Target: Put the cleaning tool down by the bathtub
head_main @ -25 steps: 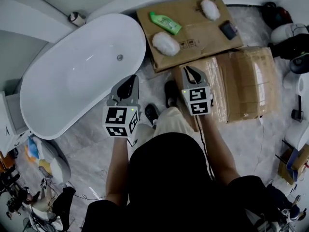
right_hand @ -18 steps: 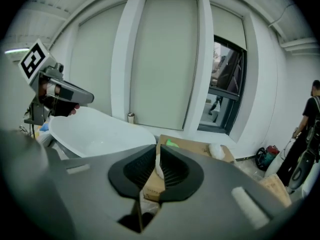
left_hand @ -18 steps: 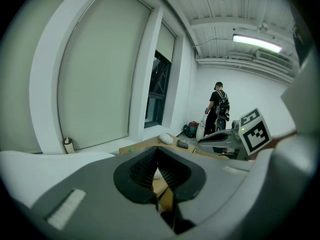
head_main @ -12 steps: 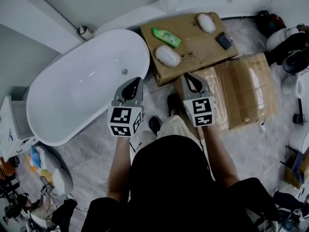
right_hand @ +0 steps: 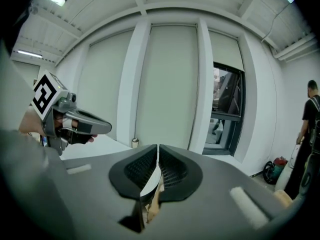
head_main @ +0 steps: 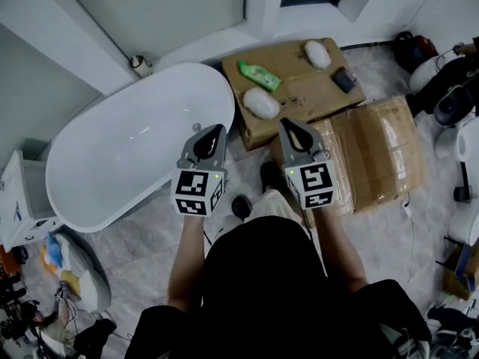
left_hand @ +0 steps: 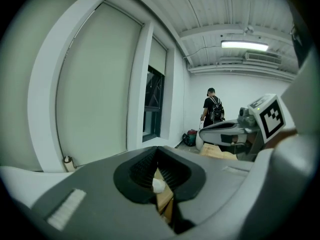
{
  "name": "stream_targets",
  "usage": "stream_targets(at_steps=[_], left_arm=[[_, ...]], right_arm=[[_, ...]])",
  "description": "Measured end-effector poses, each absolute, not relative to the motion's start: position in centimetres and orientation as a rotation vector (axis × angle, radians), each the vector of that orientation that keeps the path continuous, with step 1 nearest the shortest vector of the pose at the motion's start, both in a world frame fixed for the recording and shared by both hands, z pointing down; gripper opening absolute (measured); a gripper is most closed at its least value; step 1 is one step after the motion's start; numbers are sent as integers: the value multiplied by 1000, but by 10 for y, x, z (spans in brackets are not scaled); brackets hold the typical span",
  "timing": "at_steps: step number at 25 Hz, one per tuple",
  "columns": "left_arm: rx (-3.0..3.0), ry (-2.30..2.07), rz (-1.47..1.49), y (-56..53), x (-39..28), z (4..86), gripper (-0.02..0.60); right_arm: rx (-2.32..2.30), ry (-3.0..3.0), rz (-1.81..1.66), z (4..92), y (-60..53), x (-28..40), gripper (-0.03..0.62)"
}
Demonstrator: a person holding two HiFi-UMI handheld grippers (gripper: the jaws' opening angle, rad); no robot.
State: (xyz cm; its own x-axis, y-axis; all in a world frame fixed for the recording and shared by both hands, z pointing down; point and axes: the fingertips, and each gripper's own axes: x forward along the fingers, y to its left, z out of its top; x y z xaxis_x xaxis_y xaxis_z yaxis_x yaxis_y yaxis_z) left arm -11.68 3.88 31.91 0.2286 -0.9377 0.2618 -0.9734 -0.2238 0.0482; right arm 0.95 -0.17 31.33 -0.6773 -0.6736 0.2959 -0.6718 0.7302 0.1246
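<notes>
The white oval bathtub point(head_main: 135, 155) sits a little lower in the head view than a second ago, and more of the wall and window frame behind it now shows. The white fluffy cleaning pad point(head_main: 261, 102) lies where it lay before, on the flat brown cardboard box point(head_main: 310, 88) just beside the bathtub's rounded end. Neither gripper touches it. A green plastic bottle point(head_main: 259, 75) lies on the same cardboard, near the bathtub, and a second white fluffy pad point(head_main: 317, 53) lies farther from the bathtub.

The left gripper point(head_main: 215, 132) hangs over the bathtub's end nearest the cardboard, its jaws together and empty. The right gripper point(head_main: 287, 126) hangs beside it on the side away from the bathtub, over the cardboard's near edge. Its jaws have just been closing and now stand shut to a hairline slit, with nothing between them. Both gripper views look across at the wall and window beyond the bathtub.
</notes>
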Motion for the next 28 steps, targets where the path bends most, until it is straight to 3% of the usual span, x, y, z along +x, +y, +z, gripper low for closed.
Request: stream_targets(at_steps=[28], left_arm=[[2406,-1745,192,45,-91,287,-2]], right_arm=[[1032,-2738,-10,259,23,6,8]])
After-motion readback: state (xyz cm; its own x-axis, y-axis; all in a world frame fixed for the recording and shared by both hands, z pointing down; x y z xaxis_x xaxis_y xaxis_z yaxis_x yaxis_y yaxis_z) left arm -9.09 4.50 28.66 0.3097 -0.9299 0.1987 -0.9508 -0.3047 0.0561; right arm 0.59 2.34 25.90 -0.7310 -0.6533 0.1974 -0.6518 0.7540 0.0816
